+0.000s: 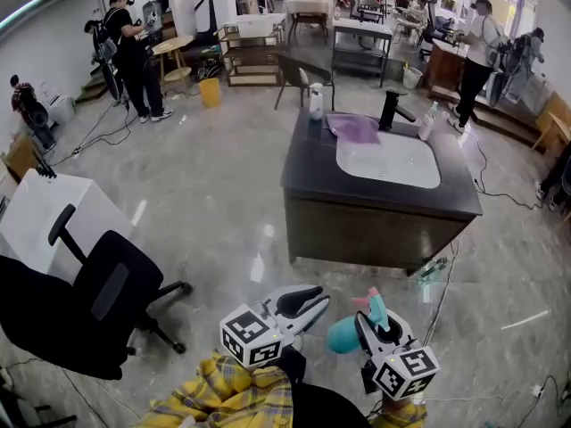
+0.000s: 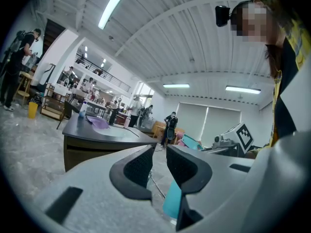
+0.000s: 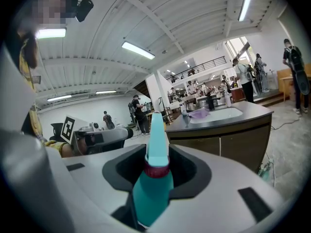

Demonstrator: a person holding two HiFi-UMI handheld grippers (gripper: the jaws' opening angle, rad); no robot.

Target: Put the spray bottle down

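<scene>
A teal spray bottle (image 1: 344, 334) with a pink trigger sits in my right gripper (image 1: 375, 324), low in the head view above the floor. In the right gripper view the bottle's neck with its red collar (image 3: 157, 171) stands between the jaws, which are shut on it, nozzle up. My left gripper (image 1: 306, 304) is beside it to the left. Its jaws (image 2: 159, 165) show a narrow gap with nothing in it. A dark sink cabinet (image 1: 375, 226) with a white basin (image 1: 389, 160) stands ahead.
On the counter lie a purple cloth (image 1: 354, 127), a black faucet (image 1: 390, 110) and a white bottle (image 1: 316, 102). A black office chair (image 1: 89, 301) and a white table (image 1: 45, 217) stand at the left. Cables run over the floor; people stand at the back.
</scene>
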